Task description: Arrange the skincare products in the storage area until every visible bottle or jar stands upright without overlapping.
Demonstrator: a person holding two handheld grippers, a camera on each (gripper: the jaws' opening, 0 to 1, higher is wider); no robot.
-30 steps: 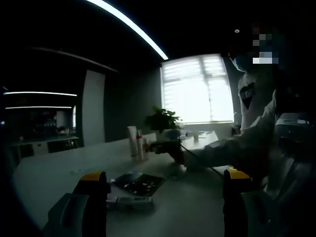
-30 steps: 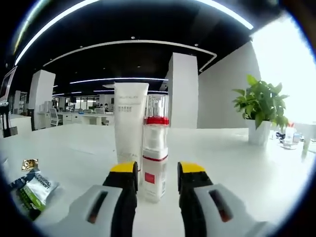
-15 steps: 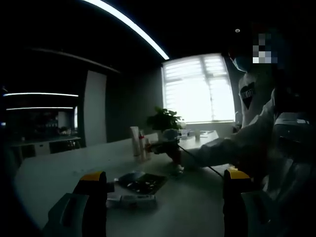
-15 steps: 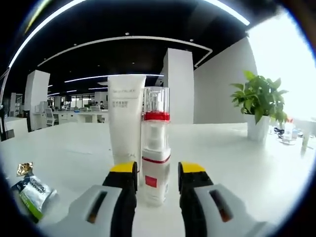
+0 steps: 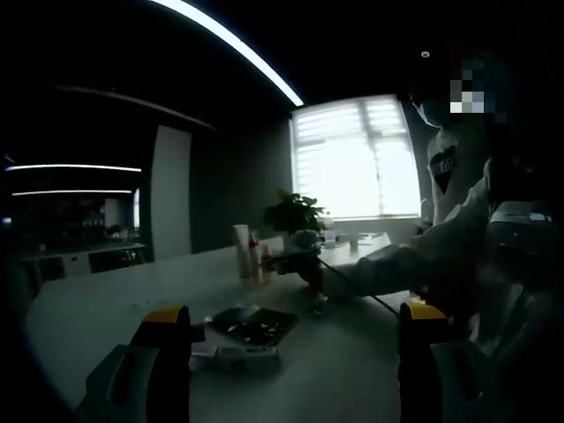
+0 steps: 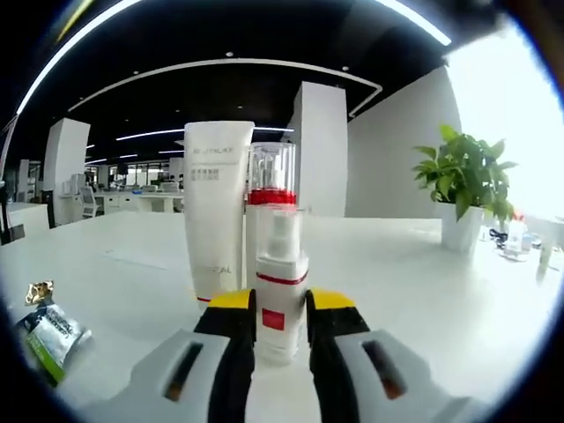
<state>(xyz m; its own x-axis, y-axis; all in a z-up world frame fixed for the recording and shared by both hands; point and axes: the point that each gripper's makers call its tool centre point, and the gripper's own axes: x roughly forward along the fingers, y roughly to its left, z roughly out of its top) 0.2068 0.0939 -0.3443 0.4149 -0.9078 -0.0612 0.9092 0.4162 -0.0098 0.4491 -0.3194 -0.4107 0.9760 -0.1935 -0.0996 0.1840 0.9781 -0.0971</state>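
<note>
Right gripper [image 6: 280, 319]: jaws pressed onto the base of the red-banded bottle [image 6: 280, 291], which stands upright.
Left gripper [image 5: 295, 333]: jaws spread wide, holding nothing, low over the near edge of the table [image 5: 106, 304].
White tube [image 6: 216, 216]: upright on its cap, just behind and left of the bottle; touching or not, I cannot tell.
Flat packets [image 5: 251, 323]: lying between the left jaws, a small box [image 5: 233, 357] beside them.
Sachet [image 6: 51, 333]: flat near the left edge.
Progress: two products upright, I judge; the lying items remain.
</note>
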